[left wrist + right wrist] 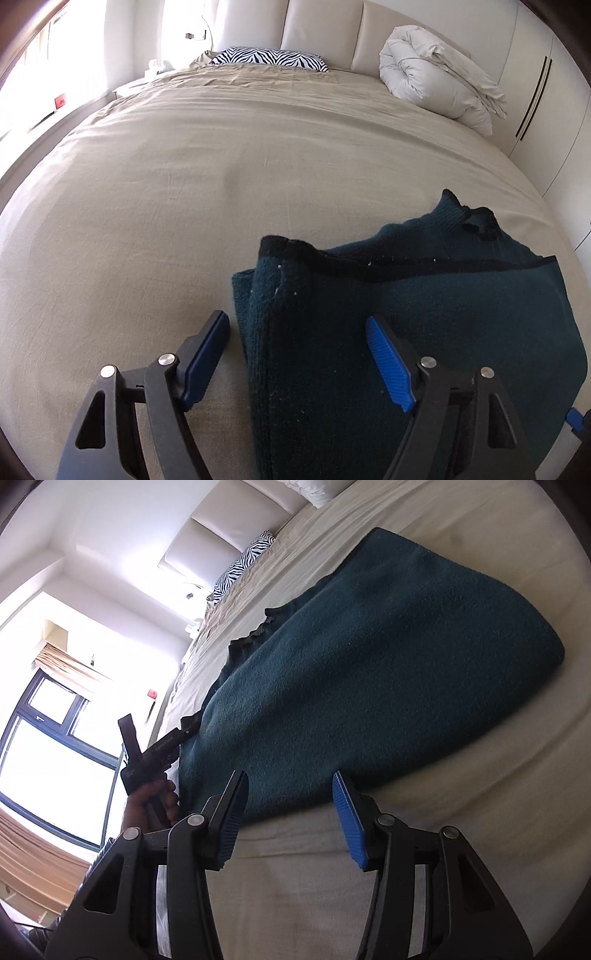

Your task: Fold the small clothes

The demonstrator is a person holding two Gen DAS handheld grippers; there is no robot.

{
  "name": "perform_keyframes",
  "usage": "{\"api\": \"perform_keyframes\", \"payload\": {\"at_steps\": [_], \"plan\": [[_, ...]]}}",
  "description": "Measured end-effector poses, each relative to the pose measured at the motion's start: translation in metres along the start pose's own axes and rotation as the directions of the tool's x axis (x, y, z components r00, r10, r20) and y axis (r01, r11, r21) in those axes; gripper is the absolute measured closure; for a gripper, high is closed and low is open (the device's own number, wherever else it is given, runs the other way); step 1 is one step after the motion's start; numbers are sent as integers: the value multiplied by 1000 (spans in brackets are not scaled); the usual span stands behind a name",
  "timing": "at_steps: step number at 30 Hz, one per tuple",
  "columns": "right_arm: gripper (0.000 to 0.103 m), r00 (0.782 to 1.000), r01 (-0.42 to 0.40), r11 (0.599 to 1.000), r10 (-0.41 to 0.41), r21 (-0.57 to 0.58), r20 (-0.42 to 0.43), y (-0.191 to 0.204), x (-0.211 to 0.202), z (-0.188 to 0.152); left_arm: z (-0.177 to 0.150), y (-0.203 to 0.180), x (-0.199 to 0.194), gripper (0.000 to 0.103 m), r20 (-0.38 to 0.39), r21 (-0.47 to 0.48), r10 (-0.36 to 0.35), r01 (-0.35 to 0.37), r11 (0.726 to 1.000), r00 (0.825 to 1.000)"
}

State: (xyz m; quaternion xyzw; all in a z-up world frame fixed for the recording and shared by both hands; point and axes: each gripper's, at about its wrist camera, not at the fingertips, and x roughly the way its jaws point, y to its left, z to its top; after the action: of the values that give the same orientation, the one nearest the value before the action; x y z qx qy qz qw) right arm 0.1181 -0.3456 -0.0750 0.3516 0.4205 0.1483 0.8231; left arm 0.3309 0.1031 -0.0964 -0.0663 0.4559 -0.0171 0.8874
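A dark teal knit sweater (424,314) with black trim lies folded on the beige bed sheet (184,184). My left gripper (295,326) is open over the sweater's left folded edge. One finger stands over the sheet and the other over the knit, and the pads press on nothing. In the right wrist view the sweater (388,664) stretches away from my right gripper (290,788). That gripper is open above the sweater's near edge with nothing clamped between its blue pads. A hand (147,808) holds the left gripper (159,746) at the sweater's far side.
A zebra-print pillow (269,57) and a rolled white duvet (436,81) lie at the padded headboard (321,29). Wardrobe doors (535,103) stand along the bed's right side. A bright window (55,746) is beyond the left side.
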Motion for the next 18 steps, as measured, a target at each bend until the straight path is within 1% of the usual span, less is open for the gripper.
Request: {"api": "perform_keyframes", "payload": {"at_steps": [3,5,7,8,9,10,11,12,13,14,15,17,18], "plan": [[56,1000,11,999,-11,-47,9,21,11,18,-5,1,-5,24,3,-17,-7,7,1000,1000],[56,998,54,995,-52,-78,23,33,15,29,-7,5,-13,25,11,-45,-24,24,999,1000],[55,992,107,987,-99,-123,72,41,9,42,-18,13,-31,26,40,-82,-41,45,996,998],[52,985,153,977,-138,-145,107,43,4,49,-25,18,-42,25,60,-103,-43,49,994,997],[46,969,226,960,-203,-167,143,42,-2,56,-33,21,-53,25,77,-119,-54,63,991,996],[43,941,318,929,-285,-189,184,39,-8,62,-42,24,-63,25,97,-131,-71,83,988,993],[43,903,413,886,-368,-209,222,34,-19,66,-51,25,-71,25,103,-140,-84,98,985,991],[43,870,480,850,-429,-217,243,28,-24,71,-60,25,-75,25,94,-140,-108,120,983,990],[43,862,496,841,-448,-215,236,18,-28,77,-67,23,-79,25,85,-136,-130,140,981,988],[43,865,494,846,-456,-202,207,7,-29,84,-73,20,-81,25,78,-129,-137,147,981,987],[43,863,501,846,-474,-180,177,-5,-29,89,-77,18,-83,25,72,-121,-142,150,981,987],[43,857,511,846,-491,-151,154,-24,-31,96,-84,13,-87,25,72,-101,-156,162,982,985],[43,861,506,851,-488,-139,146,-31,-31,98,-86,11,-86,25,65,-88,-154,159,983,986]]}}
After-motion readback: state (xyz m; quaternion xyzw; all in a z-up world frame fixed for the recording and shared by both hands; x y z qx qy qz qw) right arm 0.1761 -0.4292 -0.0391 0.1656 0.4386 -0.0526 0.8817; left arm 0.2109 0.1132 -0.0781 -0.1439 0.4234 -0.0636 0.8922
